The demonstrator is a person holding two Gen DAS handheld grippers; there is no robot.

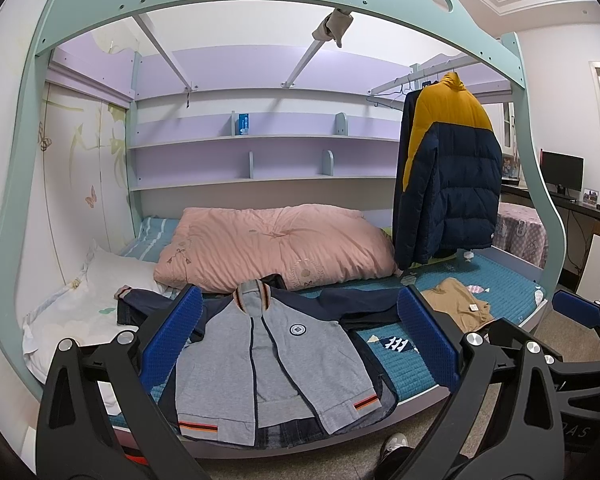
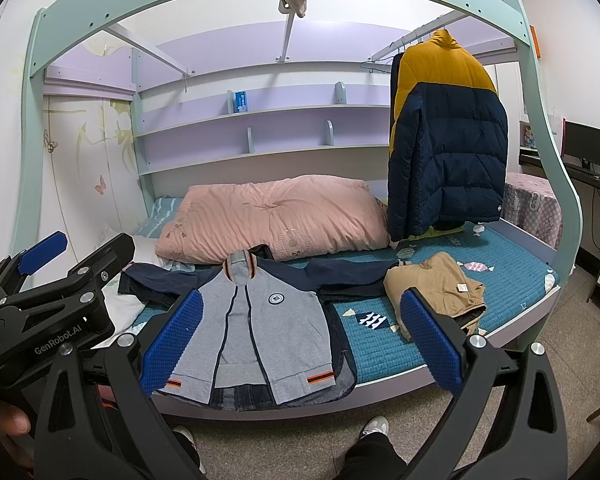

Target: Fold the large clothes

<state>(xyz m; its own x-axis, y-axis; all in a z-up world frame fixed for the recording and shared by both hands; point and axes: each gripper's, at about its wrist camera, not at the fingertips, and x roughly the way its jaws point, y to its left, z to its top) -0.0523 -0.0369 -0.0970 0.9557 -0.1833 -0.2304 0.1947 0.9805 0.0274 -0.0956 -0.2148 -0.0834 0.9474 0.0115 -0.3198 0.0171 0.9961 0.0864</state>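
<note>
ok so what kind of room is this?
Looks like a bedroom, probably a child's: a bunk-style bed frame over a mattress with a pink quilt, butterfly decals on the wardrobe, and a desk with a monitor at the right.

A grey jacket with navy sleeves lies flat on the bed, front up, unzipped, sleeves spread sideways, hem at the bed's near edge.

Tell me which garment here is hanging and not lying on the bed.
The yellow and navy puffer jacket hangs from the rail. The grey jacket and the tan garment lie on the bed.
</note>
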